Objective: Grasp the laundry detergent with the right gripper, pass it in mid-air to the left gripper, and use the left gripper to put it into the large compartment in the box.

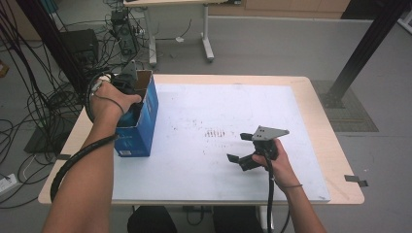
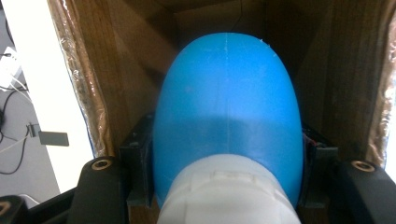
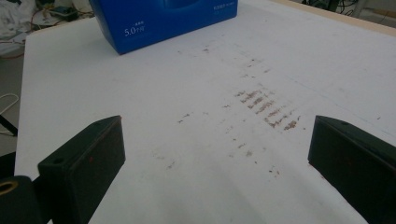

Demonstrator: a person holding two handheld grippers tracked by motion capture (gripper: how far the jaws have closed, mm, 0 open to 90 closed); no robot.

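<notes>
My left hand-held gripper (image 2: 224, 196) is down inside the open top of the blue cardboard box (image 1: 144, 119), which stands upright at the left edge of the worktop (image 1: 291, 97), and its jaws are pinched on either side of a blue plastic bottle (image 2: 226, 121) with a white cap or neck (image 2: 229, 196) nearest the camera. From the left gripper view the bottle's body is smooth, rounded and glossy, with a mould seam down the middle, so I judge it slippery and stiff enough to hold its shape under the pads; I cannot tell whether it is full, so its weight is a guess, but a filled one would pull hard on a side grip. The jaws sit on the widest part of the body just behind the cap, which seems the sensible place, since the curve narrows further in. The box walls are brown inside, close around the bottle, with taped flaps at the edges, and I see nothing else in it. My right hand-held gripper (image 1: 245, 150) hovers over the bare white sheet (image 3: 196, 140) near the middle of the worktop, jaws spread wide with nothing between them
</notes>
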